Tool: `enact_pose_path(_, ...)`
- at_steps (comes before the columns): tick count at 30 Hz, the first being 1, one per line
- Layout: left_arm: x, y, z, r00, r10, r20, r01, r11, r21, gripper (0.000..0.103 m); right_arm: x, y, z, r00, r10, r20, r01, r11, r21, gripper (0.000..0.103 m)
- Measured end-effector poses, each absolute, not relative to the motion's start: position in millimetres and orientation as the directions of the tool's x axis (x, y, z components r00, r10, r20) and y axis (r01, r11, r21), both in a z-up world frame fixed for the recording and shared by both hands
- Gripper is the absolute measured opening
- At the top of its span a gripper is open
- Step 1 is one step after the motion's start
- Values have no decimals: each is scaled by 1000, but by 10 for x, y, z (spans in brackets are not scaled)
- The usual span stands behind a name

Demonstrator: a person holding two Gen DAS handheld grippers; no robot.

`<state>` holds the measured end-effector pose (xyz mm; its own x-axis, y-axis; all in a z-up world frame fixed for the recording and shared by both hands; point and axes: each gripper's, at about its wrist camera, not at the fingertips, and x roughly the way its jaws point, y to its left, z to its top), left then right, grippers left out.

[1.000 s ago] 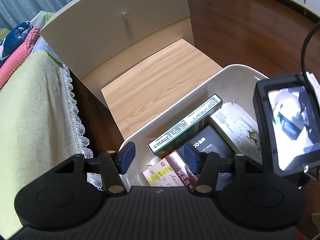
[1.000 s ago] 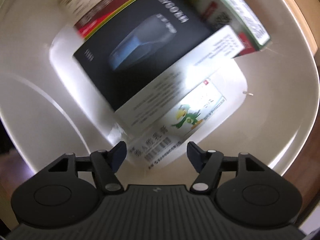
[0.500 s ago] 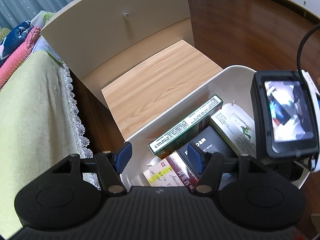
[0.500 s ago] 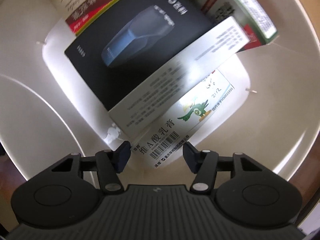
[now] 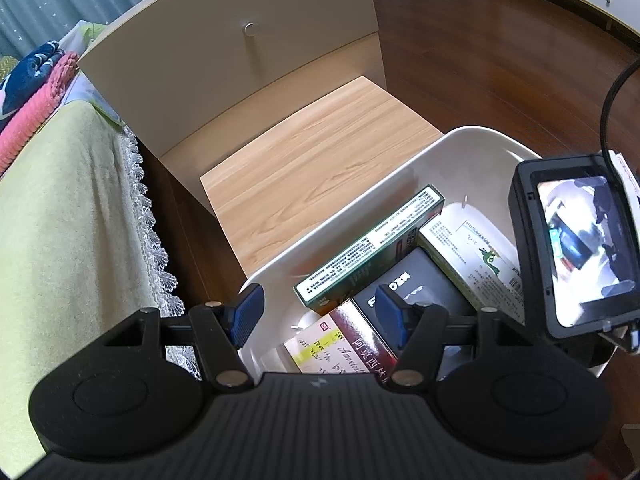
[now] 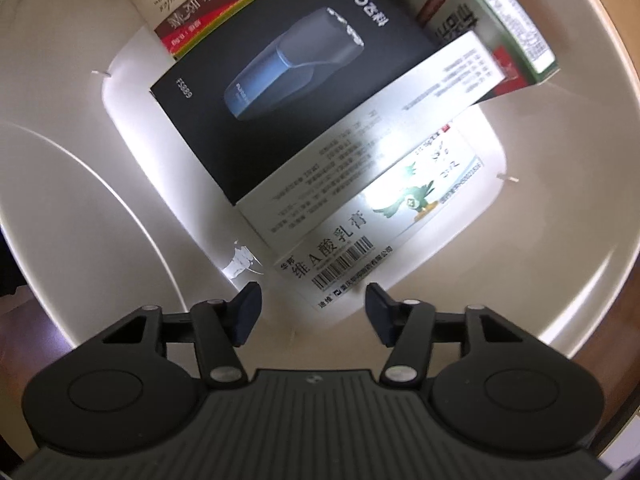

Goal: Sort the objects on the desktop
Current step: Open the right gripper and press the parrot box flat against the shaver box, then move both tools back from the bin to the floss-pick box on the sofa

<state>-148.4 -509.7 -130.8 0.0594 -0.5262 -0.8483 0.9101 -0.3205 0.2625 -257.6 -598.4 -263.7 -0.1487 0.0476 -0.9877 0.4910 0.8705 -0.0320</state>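
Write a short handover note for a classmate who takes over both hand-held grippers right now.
Left hand-held gripper: open, empty, above the white bin.
Right hand-held gripper: open, empty, inside the bin over the white ointment box.
In the bin: black shaver box, green box, red-and-cream box, ointment box.
Done: four boxes binned; the wooden tabletop shows nothing more.
Left: lift both grippers clear and check for strays out of view.

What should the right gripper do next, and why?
Probably ease down a little further onto the white box with the bird picture. The right gripper is open and empty, hanging just over that box's near end in the white bin; the fingers do not yet straddle it.
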Motion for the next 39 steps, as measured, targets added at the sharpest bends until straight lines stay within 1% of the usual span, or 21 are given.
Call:
enact_pose_path(1,-1478,-5095,-1308,60,-526,-848,911,-320,262,64,-2576,-6006,-2656,-149,46,-988,493,870,-34,38)
enact_pose_path(2,-1475,-5094,-1306,59,-527,-848,911,-319,261,64,-2577,-6032,-2665,-145,44,-988,497,867,-34,37)
enact_pose_path(5,-1479,-5098,-1305,58,-526,-848,911,-320,261,64,-2585,-6138,-2622,-105,33,-994,523,852,-27,37)
enact_pose_path(8,-1484,-5088,-1316,55,-524,-850,909,-326,260,64,-2600,-6201,-2586,-103,24,-994,515,856,-33,37)
enact_pose_path(15,-1507,-4989,-1376,45,-511,-859,887,-374,269,64,-2725,-6269,-2206,-7,-63,-998,518,853,-57,38)
enact_pose_path(19,-1546,-4925,-1401,32,-515,-857,870,-407,278,64,-2903,-6236,-1905,88,-158,-983,540,837,-86,38)
enact_pose_path(20,-1558,-4911,-1409,31,-516,-856,865,-415,282,64,-2947,-6148,-1830,112,-179,-977,556,827,-87,38)
enact_pose_path(24,-1573,-4861,-1430,33,-524,-851,853,-430,298,66,-3081,-4959,-1466,191,-234,-953,638,767,-61,38)
enact_pose_path(27,-1555,-4823,-1437,45,-529,-847,850,-426,311,69,-3183,-4820,-1553,237,-264,-935,694,720,-27,38)
enact_pose_path(28,-1543,-4814,-1435,47,-528,-848,853,-421,309,69,-3243,-4791,-1494,251,-271,-929,709,705,-13,38)
enact_pose_path(32,-1492,-4762,-1416,54,-529,-847,860,-407,309,69,-3358,-4745,-1413,280,-288,-916,753,657,24,39)
enact_pose_path(34,-1471,-4729,-1404,58,-532,-845,862,-399,311,72,-3413,-4737,-1405,288,-287,-914,765,643,38,40)
enact_pose_path(36,-1446,-4701,-1399,61,-531,-845,867,-391,308,76,-3436,-4726,-1369,299,-300,-906,773,632,47,41)
enact_pose_path(37,-1431,-4690,-1402,63,-527,-847,871,-386,305,77,-3433,-4723,-1354,306,-308,-901,778,627,50,43)
enact_pose_path(38,-1417,-4677,-1405,66,-523,-850,873,-382,303,78,-3429,-4721,-1340,314,-318,-895,783,620,54,48)
enact_pose_path(39,-1405,-4662,-1410,71,-519,-852,874,-379,304,79,-3426,-4723,-1328,322,-330,-887,790,611,59,50)
